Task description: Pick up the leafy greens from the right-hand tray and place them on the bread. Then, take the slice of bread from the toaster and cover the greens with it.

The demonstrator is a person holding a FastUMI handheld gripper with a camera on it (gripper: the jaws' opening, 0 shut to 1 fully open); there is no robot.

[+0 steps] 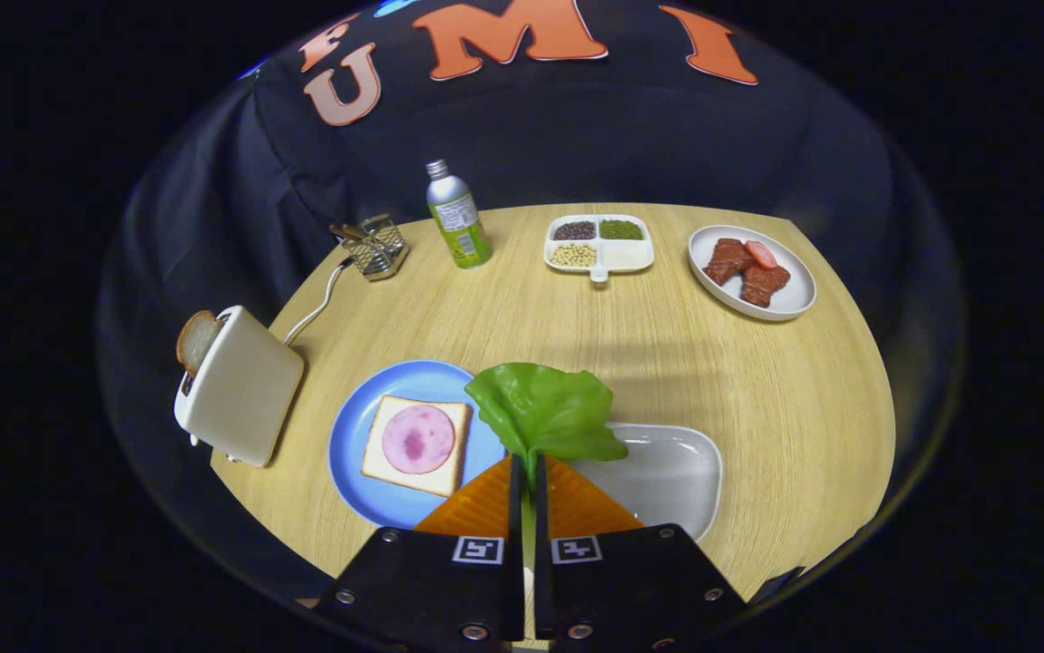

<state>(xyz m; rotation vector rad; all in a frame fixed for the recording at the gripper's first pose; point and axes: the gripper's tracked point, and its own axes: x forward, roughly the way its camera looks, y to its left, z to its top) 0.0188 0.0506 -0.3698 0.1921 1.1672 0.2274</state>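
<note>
Clamping the leafy greens [544,410] by the stem, the gripper [527,476] hangs over the table [757,381]; bread [416,444] at ten o'clock.

gripper [527,472] | two dark flat carriage blocks | silver screws at corners | square black-and-white marker on each

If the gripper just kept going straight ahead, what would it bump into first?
Probably nothing soon. The gripper is shut on the leafy greens, and past the leaf lies bare table. Much farther on, the divided dish or the bottle sits nearest that line, though depth is hard to judge.
</note>
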